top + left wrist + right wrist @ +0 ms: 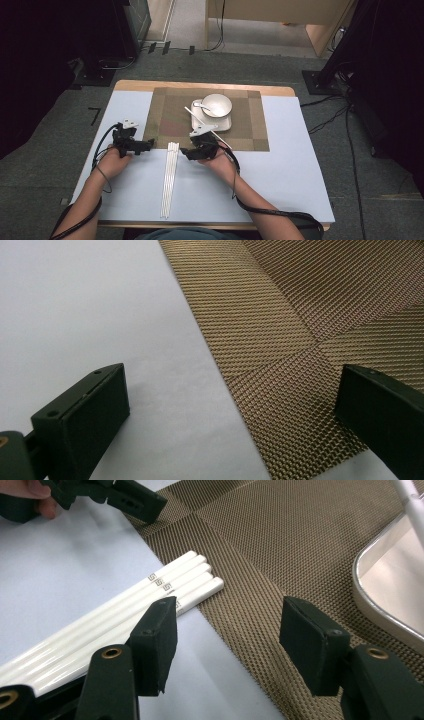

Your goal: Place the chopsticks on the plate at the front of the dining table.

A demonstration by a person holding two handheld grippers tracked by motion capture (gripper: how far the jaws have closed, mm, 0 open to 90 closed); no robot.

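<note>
Both tongs, left (150,144) and right (184,152), gape empty; bundle of white chopsticks (170,177) lies ungrasped at frame centre, placing presumably left.

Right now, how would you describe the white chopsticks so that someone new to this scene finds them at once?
Start from the brown woven placemat on the white table. Just off its near edge, between the left gripper and the right gripper, lie the white chopsticks, side by side and pointing towards the person. Unlike the single chopstick leaning on the tray, they form a flat bundle with small grey marks near the tips.
</note>
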